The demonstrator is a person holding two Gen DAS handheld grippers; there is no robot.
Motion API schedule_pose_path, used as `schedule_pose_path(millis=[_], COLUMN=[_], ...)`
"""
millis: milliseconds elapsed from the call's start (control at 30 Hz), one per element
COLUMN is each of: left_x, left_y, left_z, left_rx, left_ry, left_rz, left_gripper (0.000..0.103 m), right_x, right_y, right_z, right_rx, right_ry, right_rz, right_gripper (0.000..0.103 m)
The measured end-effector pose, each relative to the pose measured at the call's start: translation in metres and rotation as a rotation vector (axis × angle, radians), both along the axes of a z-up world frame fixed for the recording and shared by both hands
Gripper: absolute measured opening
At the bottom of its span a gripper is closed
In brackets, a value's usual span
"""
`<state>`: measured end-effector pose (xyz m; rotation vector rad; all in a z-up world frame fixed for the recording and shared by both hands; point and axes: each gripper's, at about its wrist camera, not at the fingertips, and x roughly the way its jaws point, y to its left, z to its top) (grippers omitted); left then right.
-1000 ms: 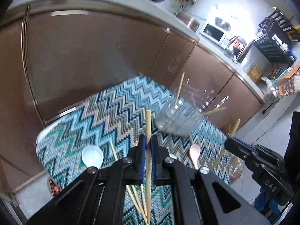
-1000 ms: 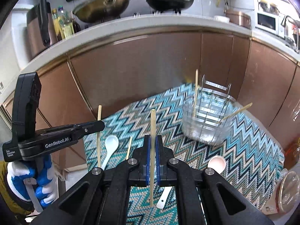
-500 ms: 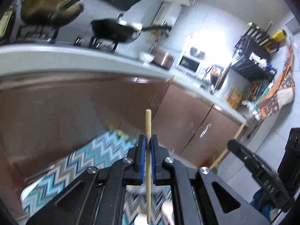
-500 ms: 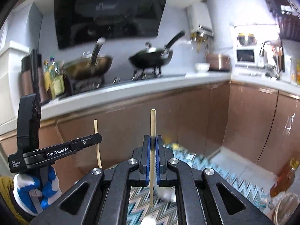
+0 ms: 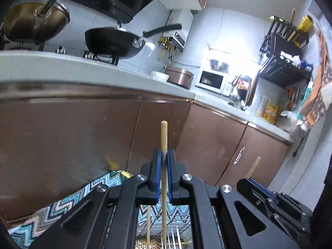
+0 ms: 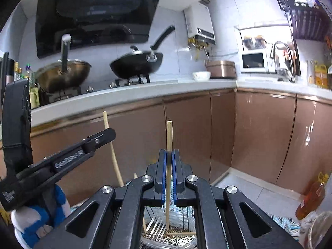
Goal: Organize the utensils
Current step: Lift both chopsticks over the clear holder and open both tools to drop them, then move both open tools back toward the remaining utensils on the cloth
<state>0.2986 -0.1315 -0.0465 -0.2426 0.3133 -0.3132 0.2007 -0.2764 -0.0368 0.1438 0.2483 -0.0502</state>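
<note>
My left gripper (image 5: pixel 163 155) is shut on a wooden chopstick (image 5: pixel 164 137) that stands upright, its lower end reaching down into the metal utensil basket (image 5: pixel 176 236) below. My right gripper (image 6: pixel 169 155) is shut on a second wooden chopstick (image 6: pixel 169 137), also upright, its lower tip inside the same basket (image 6: pixel 166 234). The left gripper shows at the left of the right wrist view (image 6: pixel 103 136) and the right gripper at the lower right of the left wrist view (image 5: pixel 249 181). Other chopsticks lie in the basket. A zigzag-patterned cloth (image 5: pixel 68 203) lies under it.
Brown cabinet doors (image 6: pixel 207 128) and a grey countertop (image 6: pixel 145 91) stand behind. A black wok (image 6: pixel 137 62), a brass pan (image 6: pixel 62 74), a microwave (image 6: pixel 253 62) and a rice cooker (image 6: pixel 221 68) sit on the counter. An oil bottle (image 6: pixel 311 197) stands at the right.
Both grippers have tilted up and moved over the basket with their chopsticks. The cloth and spoons have dropped out of view. The chopstick tips now reach into the basket.
</note>
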Motion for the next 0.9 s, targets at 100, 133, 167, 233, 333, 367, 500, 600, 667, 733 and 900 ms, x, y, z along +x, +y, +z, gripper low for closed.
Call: schedule_pose_path(millis=[100,133,167,233,333,367,500,600,667,733,900], left_x=[0.003,0.003,0.002,-0.003,-0.017,-0.023,-0.056,-0.084,-0.105,-0.127,-0.175], left_y=[-0.008,-0.009,-0.009,-0.007,0.002,0.007,0.036,0.065,0.088,0.113,0.170], left_z=[-0.021,-0.024,-0.026,-0.026,-0.014,-0.007,0.026,0.051,0.069,0.085,0.106], left_rx=[0.039,0.042,0.045,0.050,0.060,0.063,0.072,0.094,0.127,0.162,0.191], left_ry=[0.006,0.011,0.012,0.006,-0.015,-0.027,-0.076,-0.104,-0.116,-0.124,-0.105], left_rz=[0.006,0.000,-0.004,-0.013,-0.027,-0.028,-0.032,-0.030,-0.016,0.004,0.084], left_gripper=[0.008,0.013,0.017,0.029,0.032,0.033,0.034,0.034,0.034,0.036,0.047], right_x=[0.007,0.009,0.007,0.005,-0.003,-0.007,-0.029,-0.052,-0.067,-0.086,-0.117], right_y=[-0.001,-0.001,-0.001,-0.001,0.001,0.003,0.008,0.014,0.017,0.022,0.031], right_z=[-0.022,-0.030,-0.034,-0.041,-0.039,-0.036,-0.010,0.012,0.025,0.039,0.055], right_rx=[-0.004,-0.004,-0.003,0.003,-0.007,-0.013,-0.032,-0.057,-0.074,-0.086,-0.048], right_ry=[0.038,0.051,0.056,0.069,0.067,0.061,0.024,-0.004,-0.015,-0.021,-0.006], right_rz=[-0.006,-0.010,-0.011,-0.010,-0.014,-0.017,-0.024,-0.030,-0.025,-0.020,0.008], right_gripper=[0.005,0.006,0.007,0.015,0.025,0.025,0.025,0.025,0.025,0.026,0.026])
